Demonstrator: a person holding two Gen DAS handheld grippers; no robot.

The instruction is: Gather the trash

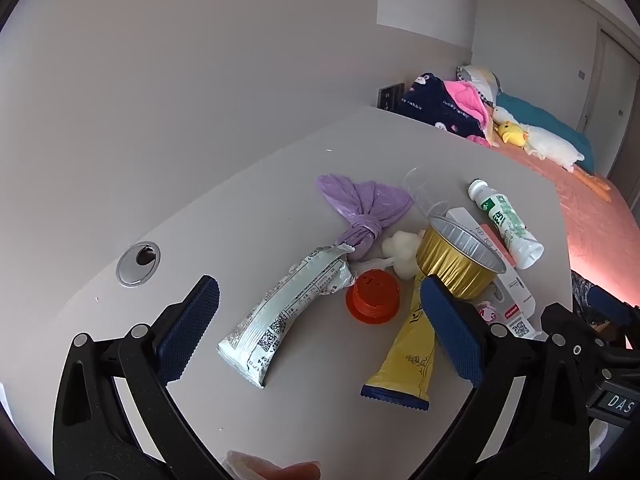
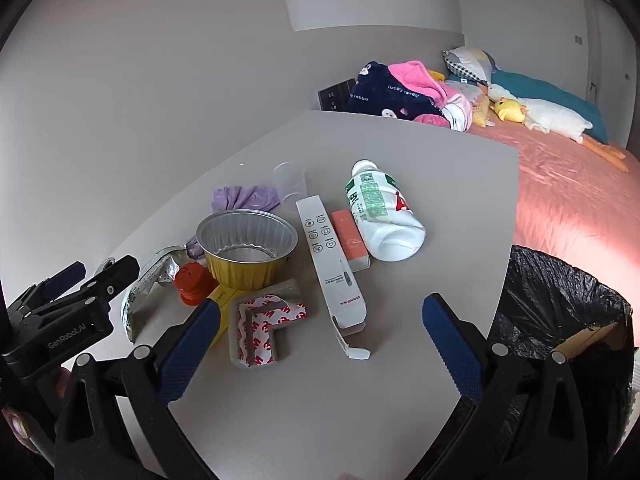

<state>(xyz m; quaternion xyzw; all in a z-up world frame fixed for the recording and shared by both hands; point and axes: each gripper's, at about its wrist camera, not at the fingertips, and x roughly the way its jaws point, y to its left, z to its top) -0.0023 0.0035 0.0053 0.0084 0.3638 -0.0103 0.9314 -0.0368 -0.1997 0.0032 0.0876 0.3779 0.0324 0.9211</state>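
Note:
Trash lies on a grey table (image 1: 248, 184). In the left wrist view I see a silver wrapper (image 1: 280, 312), an orange cap (image 1: 373, 298), a yellow tube (image 1: 404, 364), a gold foil cup (image 1: 460, 264), a knotted purple bag (image 1: 362, 212) and a white bottle (image 1: 506, 222). My left gripper (image 1: 320, 308) is open above the wrapper and cap. In the right wrist view my right gripper (image 2: 320, 332) is open and empty above a long white box (image 2: 332, 264) and an L-shaped foam piece (image 2: 260, 322). The foil cup (image 2: 248, 248) and bottle (image 2: 382, 212) show there too.
A bin lined with a black bag (image 2: 560, 304) stands at the table's right edge. A bed with a pink cover (image 2: 568, 192), plush toys and clothes lies beyond. A cable grommet (image 1: 138, 262) sits in the table at left. A clear plastic cup (image 2: 292, 186) stands behind the trash.

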